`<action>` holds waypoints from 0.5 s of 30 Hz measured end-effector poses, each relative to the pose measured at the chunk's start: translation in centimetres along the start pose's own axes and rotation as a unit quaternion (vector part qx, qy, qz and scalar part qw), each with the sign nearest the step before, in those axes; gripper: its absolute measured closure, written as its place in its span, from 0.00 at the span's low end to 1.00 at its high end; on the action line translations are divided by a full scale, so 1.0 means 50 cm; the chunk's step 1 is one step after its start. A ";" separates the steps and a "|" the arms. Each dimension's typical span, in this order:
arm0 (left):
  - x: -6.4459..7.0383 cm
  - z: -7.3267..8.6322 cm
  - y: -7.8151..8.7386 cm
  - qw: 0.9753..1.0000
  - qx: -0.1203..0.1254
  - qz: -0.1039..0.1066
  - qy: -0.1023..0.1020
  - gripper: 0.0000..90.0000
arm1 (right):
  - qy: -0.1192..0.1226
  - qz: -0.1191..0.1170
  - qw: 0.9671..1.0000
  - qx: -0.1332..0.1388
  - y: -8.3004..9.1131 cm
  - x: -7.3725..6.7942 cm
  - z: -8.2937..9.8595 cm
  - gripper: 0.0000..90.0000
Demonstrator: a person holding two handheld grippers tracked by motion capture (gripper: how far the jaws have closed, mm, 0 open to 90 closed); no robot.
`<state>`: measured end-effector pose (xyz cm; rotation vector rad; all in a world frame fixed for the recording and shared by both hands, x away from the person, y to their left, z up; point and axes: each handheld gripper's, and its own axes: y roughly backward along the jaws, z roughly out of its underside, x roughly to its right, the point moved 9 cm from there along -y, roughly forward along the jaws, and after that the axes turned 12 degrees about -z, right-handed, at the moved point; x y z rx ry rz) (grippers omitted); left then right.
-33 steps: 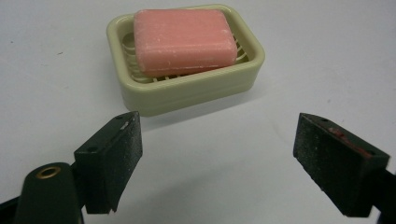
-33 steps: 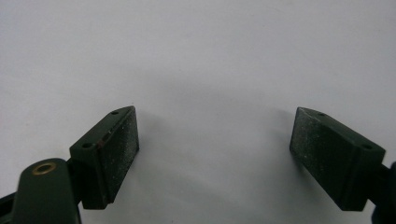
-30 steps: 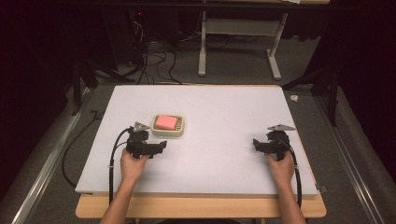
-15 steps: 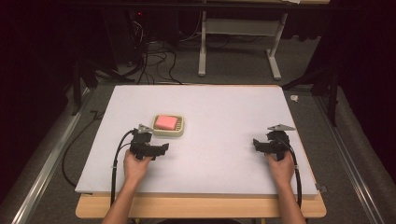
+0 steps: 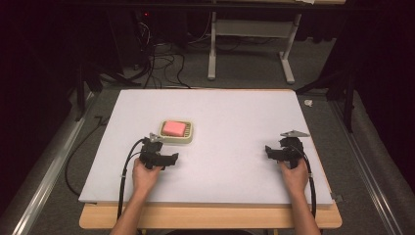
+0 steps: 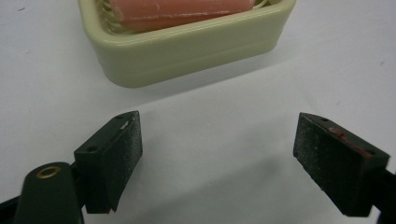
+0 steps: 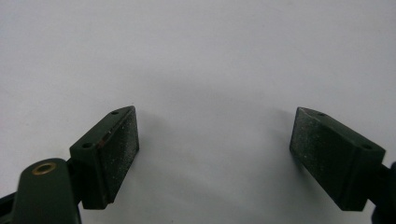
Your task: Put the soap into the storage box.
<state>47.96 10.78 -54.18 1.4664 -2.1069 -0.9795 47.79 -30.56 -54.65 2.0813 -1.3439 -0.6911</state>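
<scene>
your left gripper [image 5: 169, 159] sat low over the white worktop [image 5: 235, 112], just in front of the cream soap dish [image 5: 176, 132], apart from it. in the left gripper view its fingers [image 6: 112, 158] were spread wide with bare worktop between them, and the dish [image 6: 187, 46] lay just beyond the tips, holding a pink bar of soap [image 6: 182, 9]. your right gripper [image 5: 272, 152] rested well apart, near the worktop's right edge, pointing left. its fingers [image 7: 109, 156] were also spread wide over the bare white surface, holding nothing. your hands [image 5: 145, 171] gripped both tools from the near side.
</scene>
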 end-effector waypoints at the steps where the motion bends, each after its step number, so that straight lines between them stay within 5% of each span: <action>1: 0.003 0.003 -0.006 1.000 -0.004 -0.002 -0.004 0.18 | -0.001 0.000 1.000 0.000 0.000 0.000 0.000 0.18; 9: 0.008 0.011 -0.011 0.999 0.035 -0.023 -0.017 0.17 | 0.000 0.000 1.000 0.000 0.000 0.000 0.000 0.18; 15: 0.008 0.011 -0.011 0.999 0.035 -0.024 -0.018 0.17 | 0.000 0.000 1.000 0.000 0.000 0.000 0.000 0.18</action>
